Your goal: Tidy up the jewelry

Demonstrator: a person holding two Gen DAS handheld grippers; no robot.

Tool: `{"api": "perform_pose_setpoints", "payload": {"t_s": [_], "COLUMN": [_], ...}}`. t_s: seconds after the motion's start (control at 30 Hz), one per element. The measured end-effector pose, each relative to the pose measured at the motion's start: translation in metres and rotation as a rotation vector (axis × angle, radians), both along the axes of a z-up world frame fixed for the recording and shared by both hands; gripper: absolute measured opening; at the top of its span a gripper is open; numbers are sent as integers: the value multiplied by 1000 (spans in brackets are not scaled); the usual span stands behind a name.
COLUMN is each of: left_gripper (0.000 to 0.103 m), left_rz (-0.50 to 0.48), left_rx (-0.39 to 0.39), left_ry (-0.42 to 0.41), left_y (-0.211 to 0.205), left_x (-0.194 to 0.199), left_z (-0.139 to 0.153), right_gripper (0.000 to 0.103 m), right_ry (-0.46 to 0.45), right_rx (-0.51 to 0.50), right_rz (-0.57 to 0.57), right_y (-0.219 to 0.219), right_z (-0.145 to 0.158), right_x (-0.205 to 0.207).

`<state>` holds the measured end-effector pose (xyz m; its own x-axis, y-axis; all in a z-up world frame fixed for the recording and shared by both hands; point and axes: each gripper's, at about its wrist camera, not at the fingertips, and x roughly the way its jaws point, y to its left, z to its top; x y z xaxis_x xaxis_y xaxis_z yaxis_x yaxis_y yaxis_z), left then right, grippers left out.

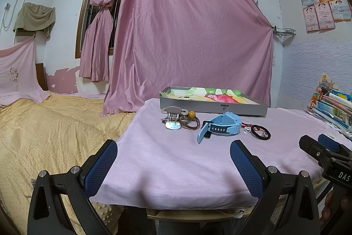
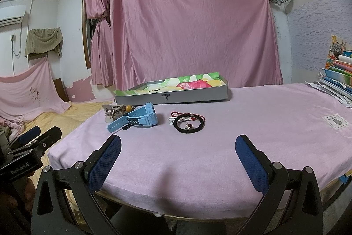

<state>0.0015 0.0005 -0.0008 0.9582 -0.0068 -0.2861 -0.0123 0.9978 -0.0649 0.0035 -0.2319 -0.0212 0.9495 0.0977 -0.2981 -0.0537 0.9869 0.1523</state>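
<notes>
Legible text: "GenRobot.AI" on the body of the left gripper (image 2: 39, 136) as seen from the right wrist view; "DAS" on the right gripper (image 1: 316, 144) body in the left wrist view. The shallow grey box (image 1: 213, 108) carries a small dark logo on its front wall, too small to read. A white label on the pink cloth (image 2: 335, 121) is unreadable.

Left gripper (image 1: 173, 152): jaws spread wide, holding nothing, blue pads over the near edge of the cloth-covered bench (image 1: 176, 169).
Right gripper (image 2: 178, 148): jaws spread wide, empty, touching nothing.

Jewelry lies ahead of both jaws, in front of the box: a blue watch (image 1: 217, 126) in the middle, a hair claw clip (image 1: 173, 118) with an amber-bead tie (image 1: 191, 113) to its left, a black bracelet (image 2: 188, 123) with red cord to its right.
</notes>
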Motion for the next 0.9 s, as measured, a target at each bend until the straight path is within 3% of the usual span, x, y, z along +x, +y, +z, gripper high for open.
{"api": "perform_pose_setpoints", "payload": {"t_s": [0.9], "left_gripper": [103], "left_rz": [-1], "left_rx": [0], "left_ry": [1], "left_y": [0], "left_x": [1], "left_z": [-2], "right_gripper": [102], "right_ry": [-3], "right_rx": [6], "right_rz": [1], "right_y": [2], "right_z": [-2], "right_x": [5]}}
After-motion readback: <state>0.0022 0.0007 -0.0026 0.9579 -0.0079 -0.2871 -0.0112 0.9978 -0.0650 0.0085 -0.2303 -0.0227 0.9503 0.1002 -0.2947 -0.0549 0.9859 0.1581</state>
